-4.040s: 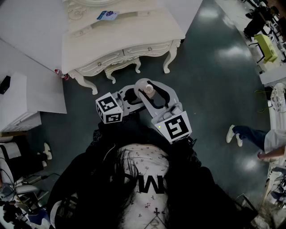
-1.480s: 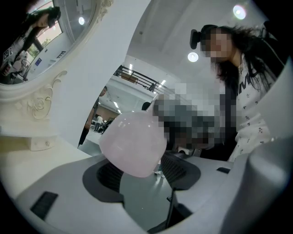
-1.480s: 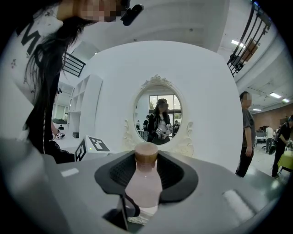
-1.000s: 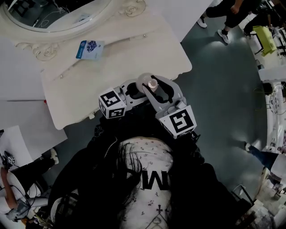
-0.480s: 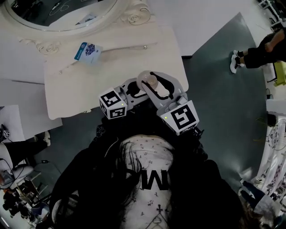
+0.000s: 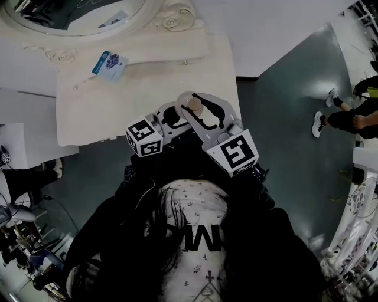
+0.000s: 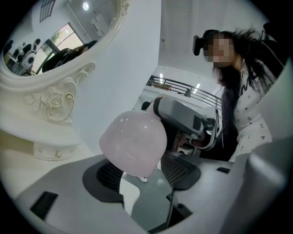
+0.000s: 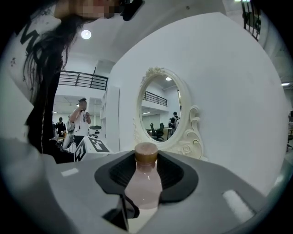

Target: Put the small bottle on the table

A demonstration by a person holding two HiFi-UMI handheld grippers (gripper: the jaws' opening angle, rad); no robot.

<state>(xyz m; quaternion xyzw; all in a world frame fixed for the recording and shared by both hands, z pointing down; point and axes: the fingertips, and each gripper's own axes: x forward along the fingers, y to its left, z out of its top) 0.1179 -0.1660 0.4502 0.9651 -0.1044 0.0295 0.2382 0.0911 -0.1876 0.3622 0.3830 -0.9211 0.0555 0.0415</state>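
Note:
A small pink bottle [image 6: 192, 105] with a brown cap [image 8: 146, 153] hangs upright above the front right part of the white dressing table [image 6: 147, 82]. My right gripper [image 6: 199, 110] is shut on it, and the right gripper view shows its body [image 8: 144, 183] pinched between the two dark pads. My left gripper [image 6: 177, 115] presses in from the left. In the left gripper view the bottle's rounded base [image 7: 132, 141] covers the gap between that gripper's pads [image 7: 181, 169], so its grip is hidden.
An oval mirror [image 6: 77, 15] in a carved white frame stands at the table's back. A blue card [image 6: 107, 62] lies on the tabletop at the left. White panels [image 6: 23, 141] sit left of the table. Another person's legs [image 6: 345, 115] are on the dark floor at far right.
Over four seconds the table has come from ahead of the grippers to beneath them. Both grippers and the bottle kept the same pose together; in the last half second the scene only shifted slightly.

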